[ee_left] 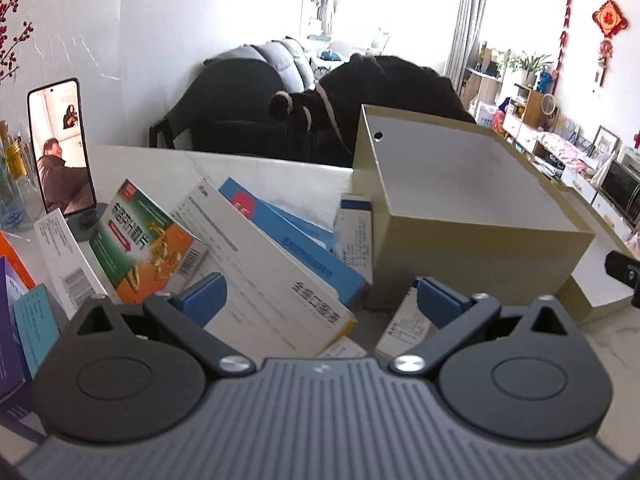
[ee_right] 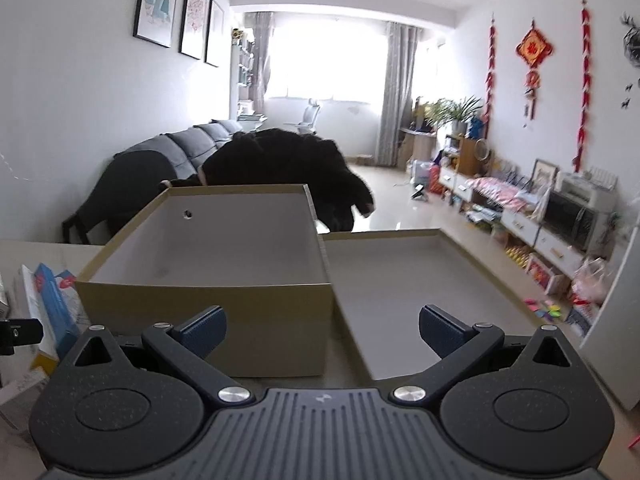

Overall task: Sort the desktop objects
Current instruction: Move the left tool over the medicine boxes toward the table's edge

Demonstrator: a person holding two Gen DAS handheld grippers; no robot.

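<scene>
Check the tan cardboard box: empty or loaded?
Empty. The tan cardboard box shows only bare grey floor and walls; its lid lies beside it.

Both tools look alike. The left gripper (ee_left: pixel 319 300) has a ribbed grey body with a small pale mark at its top middle, flanked by two black housings, each with a round raised disc and a triangular cut-out. Black link arms pivot on silver screws and end in blue pads (ee_left: pixel 204 294). The right gripper (ee_right: pixel 322 326) matches, with darker blue pads (ee_right: pixel 440 326).
</scene>
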